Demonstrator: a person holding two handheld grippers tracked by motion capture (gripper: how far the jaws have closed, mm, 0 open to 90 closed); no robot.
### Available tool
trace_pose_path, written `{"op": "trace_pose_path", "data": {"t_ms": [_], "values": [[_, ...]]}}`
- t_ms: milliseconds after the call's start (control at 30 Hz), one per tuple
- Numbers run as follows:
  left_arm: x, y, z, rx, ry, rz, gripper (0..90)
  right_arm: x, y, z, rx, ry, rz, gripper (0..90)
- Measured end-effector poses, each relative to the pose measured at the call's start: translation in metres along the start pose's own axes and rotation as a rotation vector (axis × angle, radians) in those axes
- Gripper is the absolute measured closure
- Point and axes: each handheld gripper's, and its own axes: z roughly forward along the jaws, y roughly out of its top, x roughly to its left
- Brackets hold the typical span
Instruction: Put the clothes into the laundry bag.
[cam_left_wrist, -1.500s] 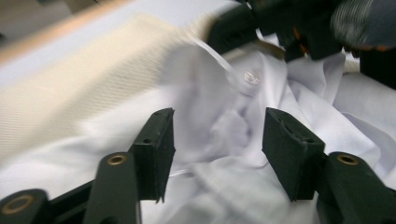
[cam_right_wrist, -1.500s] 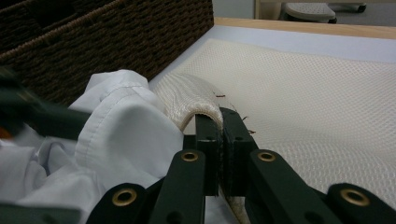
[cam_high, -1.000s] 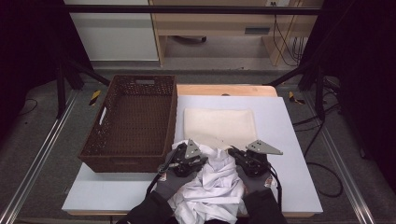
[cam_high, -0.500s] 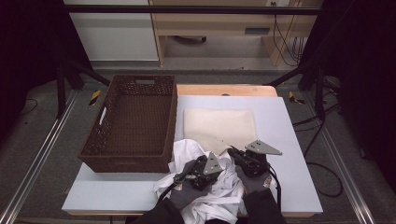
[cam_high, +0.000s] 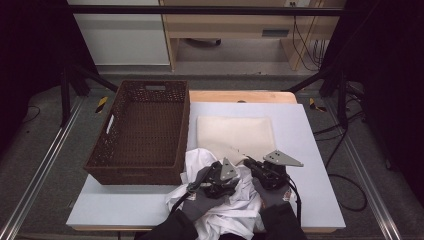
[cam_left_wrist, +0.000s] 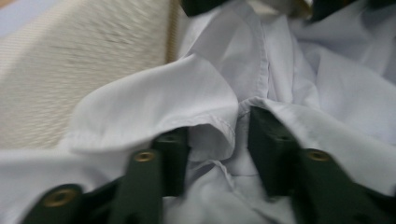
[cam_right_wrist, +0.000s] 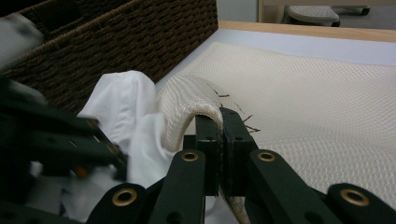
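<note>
Brown wicker basket (cam_high: 142, 132) on table (cam_high: 310, 165)

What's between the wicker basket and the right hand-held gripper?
The crumpled white shirt and the left hand-held gripper resting on it, seen in the high view. The right hand-held gripper is clamped on the cream mat's curled edge.

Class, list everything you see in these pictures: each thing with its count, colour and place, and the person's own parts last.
Wicker basket: one, dark brown, left half of the table.
Mat: one, cream, flat on the table right of the basket, its near edge lifted.
Shirt: one, white, crumpled at the table's near edge.
Table: one, pale top, wooden strip at the far edge.
Cabinet: one, white, on the floor beyond the table.
Left gripper: one, black, jaws apart, having just opened, around a shirt fold.
Right gripper: one, black, shut on the mat's edge.
Gloved hands: two, grey, near edge.
</note>
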Motion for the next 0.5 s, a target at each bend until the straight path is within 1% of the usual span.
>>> {"op": "trace_pose_path", "data": {"t_ms": [33, 67, 100, 133, 167, 200, 233, 267, 300, 333, 367, 433, 467, 500], "values": [[0.003, 0.0, -0.01, -0.016, 0.013, 0.001, 47.2, 0.0, 0.0, 0.0, 0.001, -0.002, -0.001, 87.7], [0.007, -0.001, -0.021, -0.031, 0.036, 0.007, 42.8, -0.001, 0.0, 0.0, 0.004, -0.008, -0.009, 87.7], [0.01, -0.002, -0.028, -0.033, 0.055, 0.014, 39.5, -0.001, 0.0, 0.0, 0.005, -0.01, -0.011, 87.7], [0.016, -0.005, -0.037, -0.038, 0.081, 0.012, 37.3, -0.001, 0.0, 0.0, 0.006, -0.009, -0.01, 87.7], [0.02, -0.007, -0.041, -0.024, 0.096, 0.016, 34.5, -0.001, 0.0, 0.0, 0.006, -0.011, -0.011, 87.7], [0.023, -0.011, -0.043, -0.02, 0.105, 0.007, 33.1, -0.001, 0.0, 0.0, 0.006, -0.011, -0.01, 87.7], [0.028, -0.015, -0.044, -0.006, 0.111, -0.008, 32.3, 0.0, 0.0, 0.001, 0.008, -0.01, -0.009, 87.7], [0.032, -0.021, -0.042, 0.005, 0.109, -0.028, 31.5, 0.0, 0.0, 0.001, 0.007, -0.011, -0.01, 87.7], [0.036, -0.029, -0.039, 0.022, 0.099, -0.047, 31.3, 0.0, 0.0, 0.001, 0.01, -0.012, -0.007, 87.7], [0.037, -0.034, -0.035, 0.031, 0.087, -0.061, 31.2, 0.0, 0.0, 0.001, 0.011, -0.013, -0.007, 87.7], [0.038, -0.037, -0.032, 0.039, 0.084, -0.064, 31.8, 0.0, 0.0, 0.001, 0.013, -0.013, -0.009, 87.6], [0.038, -0.041, -0.023, 0.063, 0.065, -0.075, 35.7, 0.0, -0.001, 0.002, 0.014, -0.011, -0.007, 87.7], [0.039, -0.042, -0.021, 0.068, 0.051, -0.082, 38.7, 0.0, -0.001, 0.002, 0.016, -0.013, -0.01, 87.6], [0.039, -0.043, -0.019, 0.076, 0.04, -0.083, 43.7, 0.0, -0.001, 0.002, 0.016, -0.013, -0.01, 87.6]]}}
